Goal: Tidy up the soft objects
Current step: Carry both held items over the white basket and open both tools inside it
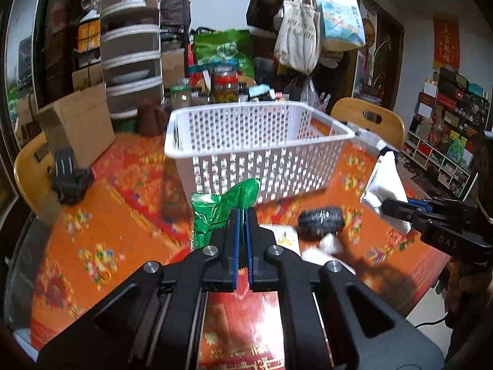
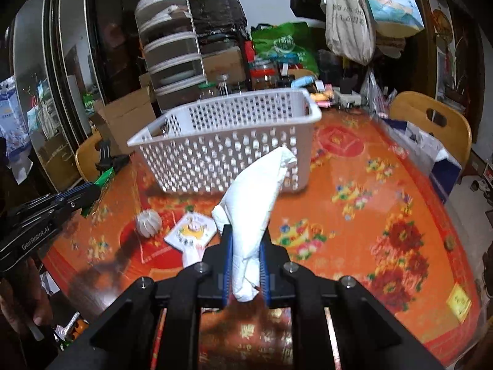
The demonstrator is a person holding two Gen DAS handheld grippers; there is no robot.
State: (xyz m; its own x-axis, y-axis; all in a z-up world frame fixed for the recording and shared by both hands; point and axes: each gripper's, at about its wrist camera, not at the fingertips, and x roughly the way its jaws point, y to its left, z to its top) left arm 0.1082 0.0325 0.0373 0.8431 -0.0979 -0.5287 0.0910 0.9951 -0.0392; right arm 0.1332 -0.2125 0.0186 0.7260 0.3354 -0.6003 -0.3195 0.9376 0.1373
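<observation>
Left claw point(image 1: 243, 212) clamps green snack packet point(image 1: 215, 212), right claw point(image 2: 245, 240) clamps white tissue pack point(image 2: 255, 200); thin grips may slip short of basket point(image 1: 258, 117).

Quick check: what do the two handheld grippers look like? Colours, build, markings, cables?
Both are matte black linkage frames with silver pivot pins and blue ribbed finger pads. The left gripper carries white "GenRobot.AI" lettering on its side. The right gripper shows raised "DAS" lettering, and a dark cable trails below its handle. Bare fingers grip the left handle.

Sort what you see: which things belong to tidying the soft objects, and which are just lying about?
Job: green packet in left gripper; white cloth in right gripper; white basket.
Lying about: cardboard box, jars, hanging tote bags.
</observation>
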